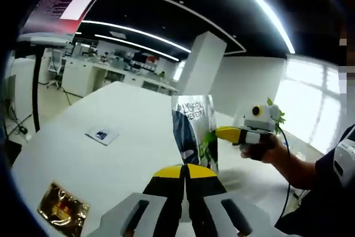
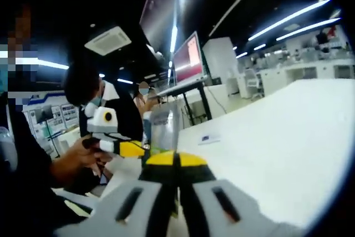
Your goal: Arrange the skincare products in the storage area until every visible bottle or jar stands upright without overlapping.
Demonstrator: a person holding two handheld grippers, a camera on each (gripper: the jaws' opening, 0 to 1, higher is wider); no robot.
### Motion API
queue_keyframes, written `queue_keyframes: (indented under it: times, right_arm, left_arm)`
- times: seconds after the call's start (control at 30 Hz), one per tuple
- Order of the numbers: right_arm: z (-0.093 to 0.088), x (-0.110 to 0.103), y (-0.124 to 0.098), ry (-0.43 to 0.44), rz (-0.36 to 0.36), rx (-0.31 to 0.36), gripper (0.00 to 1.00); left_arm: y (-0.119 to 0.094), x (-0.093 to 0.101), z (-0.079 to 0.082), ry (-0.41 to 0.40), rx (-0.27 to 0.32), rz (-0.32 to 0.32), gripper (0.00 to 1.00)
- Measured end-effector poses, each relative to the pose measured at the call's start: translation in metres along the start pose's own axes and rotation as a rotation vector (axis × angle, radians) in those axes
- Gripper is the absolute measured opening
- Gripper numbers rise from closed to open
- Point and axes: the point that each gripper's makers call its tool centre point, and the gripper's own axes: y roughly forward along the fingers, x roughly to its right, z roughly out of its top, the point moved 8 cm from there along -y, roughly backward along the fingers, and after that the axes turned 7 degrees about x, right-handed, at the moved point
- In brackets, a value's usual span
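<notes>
My left gripper (image 1: 186, 171) is clamped on the L'Oreal pouch (image 1: 194, 131) bottom, long axis upright above the table (image 1: 127, 131). Right gripper (image 1: 224, 133) touches pouch's side, prob. closed; right is nearer its middle.

Silver and dark blue pouch (image 1: 193, 131), gold foil sachet (image 1: 62, 211), white table (image 1: 122, 137), yellow-tipped black claws

I see a white table (image 1: 127, 137); on it a gold packet (image 1: 62, 210), a small card (image 1: 101, 135) farther in, a monitor (image 1: 61, 6) past its edge.
</notes>
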Motion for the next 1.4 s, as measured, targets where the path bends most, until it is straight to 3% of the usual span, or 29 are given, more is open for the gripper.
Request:
queue_keyframes:
  times: [0.63, 1.4]
  right_arm:
    - [0.01, 0.012, -0.083, 0.029, -0.115, 0.099, 0.0]
    - [0.014, 0.022, -0.139, 0.048, -0.211, 0.174, 0.0]
  left_arm:
    - [0.051, 0.043, 0.002, 0.05, -0.027, -0.128, 0.0]
    - [0.097, 0.078, -0.004, 0.049, -0.042, -0.23, 0.0]
